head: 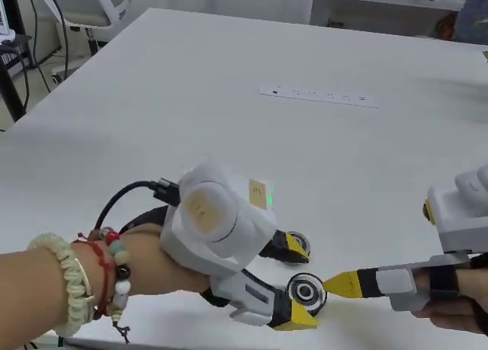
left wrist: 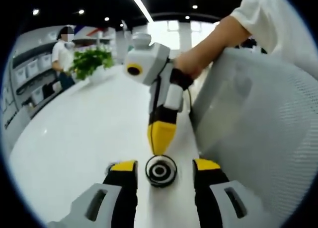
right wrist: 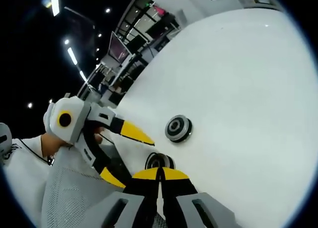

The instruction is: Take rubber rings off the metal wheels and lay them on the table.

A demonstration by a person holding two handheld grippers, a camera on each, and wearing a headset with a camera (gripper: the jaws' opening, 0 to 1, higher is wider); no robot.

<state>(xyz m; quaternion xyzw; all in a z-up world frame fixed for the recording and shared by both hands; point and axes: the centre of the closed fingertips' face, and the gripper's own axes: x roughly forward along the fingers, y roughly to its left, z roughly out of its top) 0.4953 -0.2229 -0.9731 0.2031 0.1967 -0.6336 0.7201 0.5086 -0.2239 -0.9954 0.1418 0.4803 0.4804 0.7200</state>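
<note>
Between the parted jaws of the left tool (left wrist: 164,164), a black-rimmed metal wheel (left wrist: 160,170) lies flat on the white desk (left wrist: 74,138). Facing it, the right tool (left wrist: 160,146), its yellow jaws pressed together, points its tip at the wheel's rim. The right gripper view adds a second wheel (right wrist: 178,127) just outside the left tool. The head view adds a braceleted hand (head: 145,268) gripping the left tool.
</note>
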